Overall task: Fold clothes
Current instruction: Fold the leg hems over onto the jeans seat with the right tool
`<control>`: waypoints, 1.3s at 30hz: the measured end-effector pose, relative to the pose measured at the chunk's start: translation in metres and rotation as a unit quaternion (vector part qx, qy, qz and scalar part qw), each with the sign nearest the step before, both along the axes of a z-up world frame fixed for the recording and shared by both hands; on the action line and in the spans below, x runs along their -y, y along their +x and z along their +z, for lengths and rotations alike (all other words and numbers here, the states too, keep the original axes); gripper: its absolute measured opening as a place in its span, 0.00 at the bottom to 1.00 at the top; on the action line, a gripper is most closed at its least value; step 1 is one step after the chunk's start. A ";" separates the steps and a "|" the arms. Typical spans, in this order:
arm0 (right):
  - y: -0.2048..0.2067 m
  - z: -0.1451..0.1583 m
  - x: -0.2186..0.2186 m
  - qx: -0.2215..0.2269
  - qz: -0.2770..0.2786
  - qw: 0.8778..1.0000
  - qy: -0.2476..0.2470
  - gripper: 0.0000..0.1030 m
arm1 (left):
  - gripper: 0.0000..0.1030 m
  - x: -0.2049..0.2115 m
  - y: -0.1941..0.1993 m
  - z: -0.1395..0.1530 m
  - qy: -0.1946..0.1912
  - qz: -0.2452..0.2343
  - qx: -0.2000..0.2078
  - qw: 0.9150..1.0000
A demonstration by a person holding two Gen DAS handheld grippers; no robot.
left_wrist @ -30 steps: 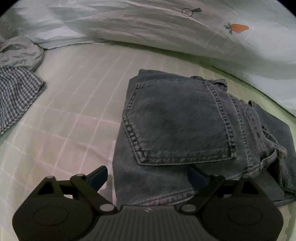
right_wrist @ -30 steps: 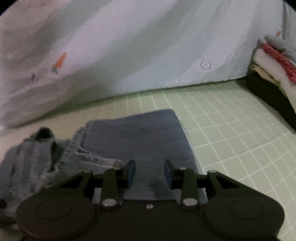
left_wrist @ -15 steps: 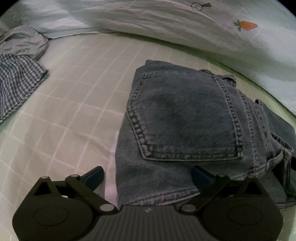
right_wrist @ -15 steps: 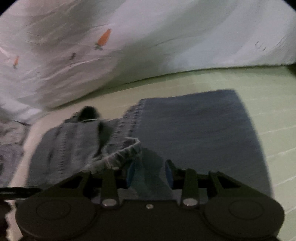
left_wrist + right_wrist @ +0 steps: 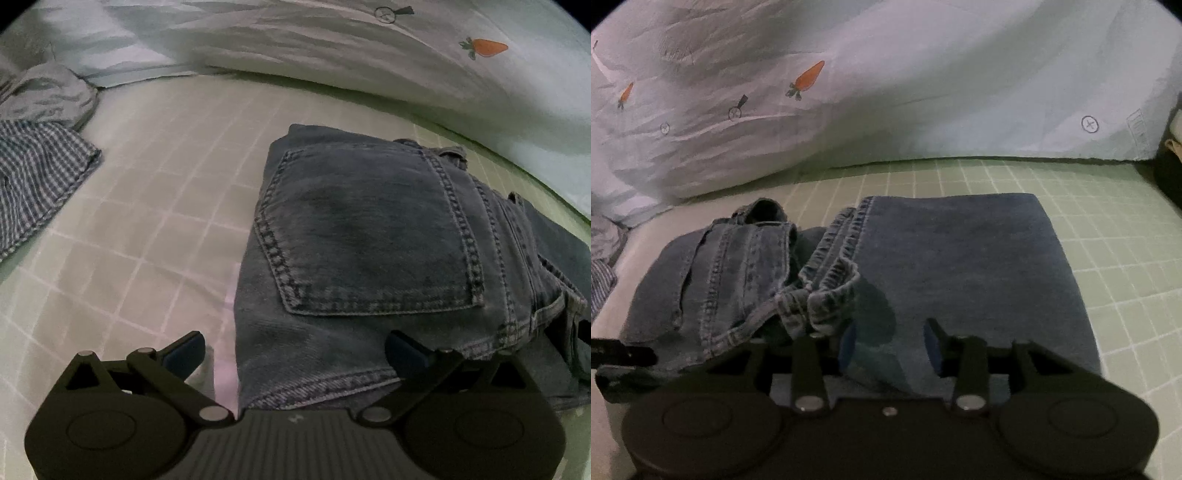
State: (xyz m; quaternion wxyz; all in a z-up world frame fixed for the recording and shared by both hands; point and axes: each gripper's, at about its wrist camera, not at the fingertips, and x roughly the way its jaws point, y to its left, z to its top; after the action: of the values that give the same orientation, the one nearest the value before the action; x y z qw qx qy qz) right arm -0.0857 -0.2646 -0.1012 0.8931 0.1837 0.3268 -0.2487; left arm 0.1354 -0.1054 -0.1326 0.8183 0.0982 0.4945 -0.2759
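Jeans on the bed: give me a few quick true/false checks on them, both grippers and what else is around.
1. The jeans lie folded with a back pocket facing up. True.
2. The left gripper is shut on the denim. False: its jaws are wide open, straddling the near edge.
3. The right gripper is open over the folded leg panel. True.
4. A checked garment lies on top of the jeans. False: it lies apart, on the bed sheet.
5. The duvet has carrot prints. True.
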 end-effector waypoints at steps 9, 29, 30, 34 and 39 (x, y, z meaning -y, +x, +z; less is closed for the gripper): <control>0.005 0.004 -0.015 0.005 0.026 1.000 -0.014 0.51 | 1.00 -0.011 -0.002 0.006 -0.003 0.004 0.006 1.000; -0.005 -0.035 -0.069 -0.197 0.151 0.937 -0.244 0.07 | 0.99 -0.032 -0.003 0.016 -0.018 0.026 0.015 0.999; -0.006 -0.037 -0.070 -0.189 0.149 0.938 -0.249 0.08 | 0.99 -0.033 -0.001 0.016 -0.019 0.027 0.013 0.999; -0.009 -0.018 -0.060 -0.141 0.127 0.963 -0.193 0.39 | 0.99 -0.036 0.005 0.017 -0.021 0.033 0.015 0.999; -0.021 0.014 -0.054 -0.038 0.105 0.985 -0.133 0.83 | 0.99 -0.043 0.015 0.016 -0.038 0.052 0.000 0.998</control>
State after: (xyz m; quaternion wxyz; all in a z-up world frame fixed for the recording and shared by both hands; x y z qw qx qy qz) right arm -0.1064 -0.2105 -0.0868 0.9178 0.0181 0.3415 -0.2019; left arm 0.1508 -0.0624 -0.1165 0.8347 0.0410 0.4882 -0.2516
